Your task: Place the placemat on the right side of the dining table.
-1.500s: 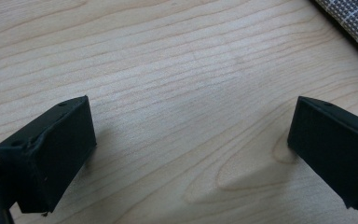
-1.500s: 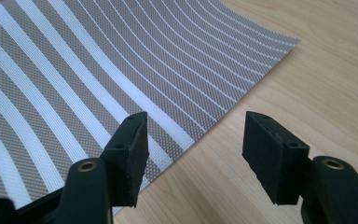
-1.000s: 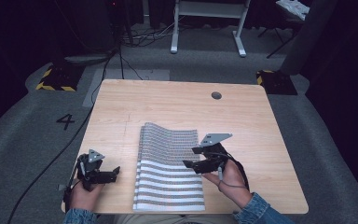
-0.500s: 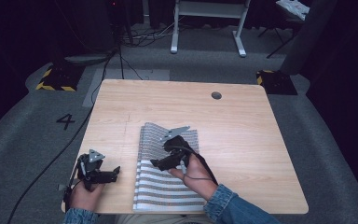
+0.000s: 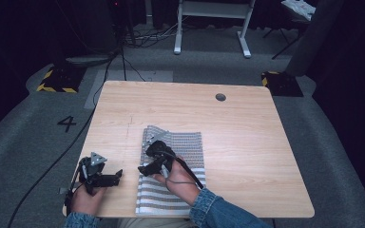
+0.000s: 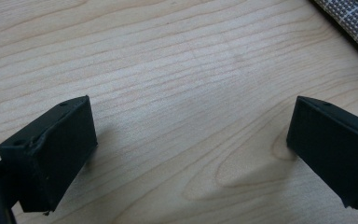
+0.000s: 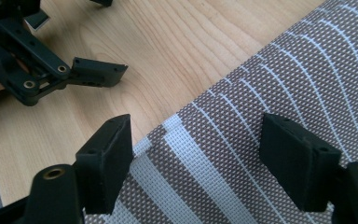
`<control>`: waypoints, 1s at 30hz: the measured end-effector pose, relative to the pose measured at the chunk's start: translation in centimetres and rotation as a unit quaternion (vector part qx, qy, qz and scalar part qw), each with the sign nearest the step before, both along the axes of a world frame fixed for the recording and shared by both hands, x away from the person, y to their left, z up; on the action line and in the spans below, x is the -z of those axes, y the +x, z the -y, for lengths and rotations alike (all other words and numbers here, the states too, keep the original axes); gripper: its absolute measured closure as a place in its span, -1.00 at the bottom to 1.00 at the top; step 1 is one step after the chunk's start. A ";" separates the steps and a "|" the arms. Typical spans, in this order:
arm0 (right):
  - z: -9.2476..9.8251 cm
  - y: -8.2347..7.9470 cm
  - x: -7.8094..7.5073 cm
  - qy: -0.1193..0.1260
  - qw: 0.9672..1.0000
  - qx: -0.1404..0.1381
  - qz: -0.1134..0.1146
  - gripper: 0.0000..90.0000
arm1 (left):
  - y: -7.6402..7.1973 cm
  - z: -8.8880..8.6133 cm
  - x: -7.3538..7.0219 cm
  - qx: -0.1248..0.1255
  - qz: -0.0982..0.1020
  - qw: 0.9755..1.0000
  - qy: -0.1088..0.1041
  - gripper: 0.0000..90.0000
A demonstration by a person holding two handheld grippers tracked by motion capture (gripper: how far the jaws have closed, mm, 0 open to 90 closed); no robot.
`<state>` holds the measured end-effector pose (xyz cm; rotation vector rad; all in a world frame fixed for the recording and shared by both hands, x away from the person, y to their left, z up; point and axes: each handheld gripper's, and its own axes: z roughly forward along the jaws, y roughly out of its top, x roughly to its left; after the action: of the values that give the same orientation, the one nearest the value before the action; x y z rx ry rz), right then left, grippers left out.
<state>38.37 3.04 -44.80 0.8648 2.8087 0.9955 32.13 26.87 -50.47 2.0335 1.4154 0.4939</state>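
A folded cloth (image 5: 180, 152) with brown and white stripes lies on the near middle of the wooden table (image 5: 247, 142). My right gripper (image 5: 146, 160) hovers over the cloth's left edge. In the right gripper view its jaws (image 7: 196, 149) stand wide apart above the cloth (image 7: 279, 84); they have just been opening, and nothing is pinched between them. My left gripper (image 5: 115, 176) rests near the table's front left, just left of the cloth. Its jaws are open (image 6: 191, 126) over bare wood, with a corner of the cloth (image 6: 354, 23) at the top right.
A round cable hole (image 5: 220, 97) sits near the table's far edge. The left gripper (image 7: 51, 70) lies close by in the right gripper view. On the floor beyond the table are cables (image 5: 123, 52), a white frame (image 5: 209, 19) and a painted 4 (image 5: 67, 123).
My right hand has crossed the cloth from its right side to its left edge, sinking slightly. The left hand has stayed where it was.
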 end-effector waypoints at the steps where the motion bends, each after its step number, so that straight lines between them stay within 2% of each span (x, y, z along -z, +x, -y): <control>1: -0.3 0.0 0.3 -0.004 1.000 0.003 0.001 -0.43 | 0.0 0.0 0.0 0.000 0.000 1.000 0.000 -0.97; 3: -0.5 -0.1 0.4 -0.006 1.000 0.004 -0.002 -0.44 | 0.0 0.0 0.0 0.000 0.000 1.000 0.000 -0.97; 8: -1.2 -0.3 1.4 -0.028 1.000 -0.001 0.003 -0.46 | 0.0 0.0 0.0 0.000 0.000 1.000 0.000 -0.97; 11: -1.3 -0.2 1.5 -0.025 1.000 -0.003 -0.003 -0.40 | 0.0 0.0 0.0 0.000 0.000 1.000 0.000 -0.97; 14: -1.3 -0.2 1.4 -0.024 1.000 -0.004 -0.020 -0.16 | 0.0 0.0 0.0 0.000 0.000 1.000 0.000 -0.97; 16: -1.4 -0.2 1.1 -0.040 0.999 -0.019 -0.025 0.19 | 0.0 0.0 0.0 0.000 0.000 1.000 0.000 -0.97; 20: -1.6 -0.5 0.8 -0.047 0.998 -0.038 -0.033 0.70 | 0.0 0.0 0.0 0.000 0.000 1.000 0.000 -0.97; 22: -1.5 -0.5 0.6 -0.046 0.998 -0.044 -0.027 0.84 | 0.0 0.0 0.0 0.000 0.000 1.000 0.000 -0.97; 23: -1.4 -0.6 0.4 -0.037 0.998 -0.045 -0.030 0.89 | 0.0 0.0 0.0 0.000 0.000 1.000 0.000 -0.97; 24: -1.3 -0.6 0.1 -0.045 0.998 -0.047 -0.025 0.93 | 0.0 0.0 0.0 0.000 0.000 1.000 0.000 -0.97; 29: 0.0 -0.6 -1.2 -0.036 0.998 -0.056 -0.019 0.96 | 0.0 0.0 0.0 0.000 0.000 1.000 0.000 -0.97; 30: 0.8 -0.6 -2.1 -0.030 0.998 -0.057 -0.016 0.97 | 0.0 0.0 0.0 0.000 -0.001 1.000 0.000 -0.97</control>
<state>37.80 2.28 -42.68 0.7276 2.9269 0.9115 32.15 26.88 -50.46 2.0348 1.4154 0.4931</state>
